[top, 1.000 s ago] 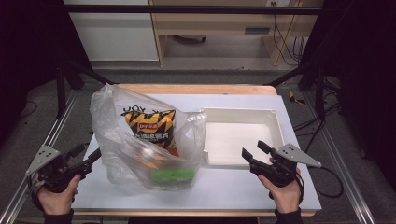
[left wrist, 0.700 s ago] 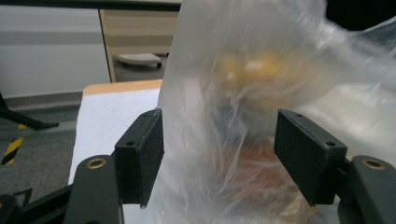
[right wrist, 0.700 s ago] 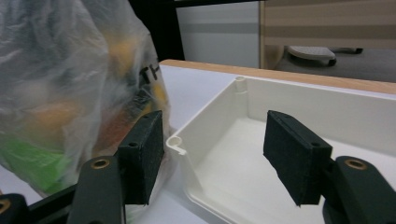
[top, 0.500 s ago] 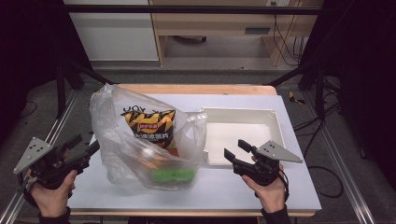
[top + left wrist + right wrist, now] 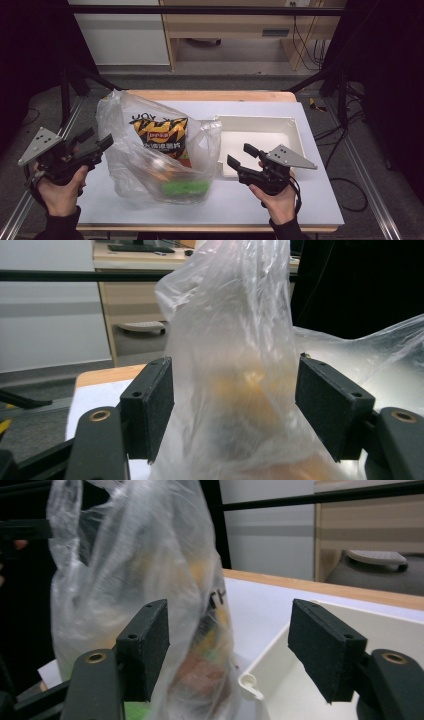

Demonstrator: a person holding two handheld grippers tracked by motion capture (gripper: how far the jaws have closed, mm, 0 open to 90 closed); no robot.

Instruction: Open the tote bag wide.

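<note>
White tabletop (image 5: 300, 200): both tools wide open, empty, flanking plastic bag (image 5: 155, 150).

clear plastic bag (image 5: 150, 150) | upright, crumpled | holds snacks | table's left half

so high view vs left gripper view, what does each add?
High view alone: the chip packet and a green item inside the plastic bag, the white tray beside it, and the right gripper, open. Left gripper view alone: bag film between the left gripper pads, a gap on each side. Both: the bag, left gripper, table.
</note>
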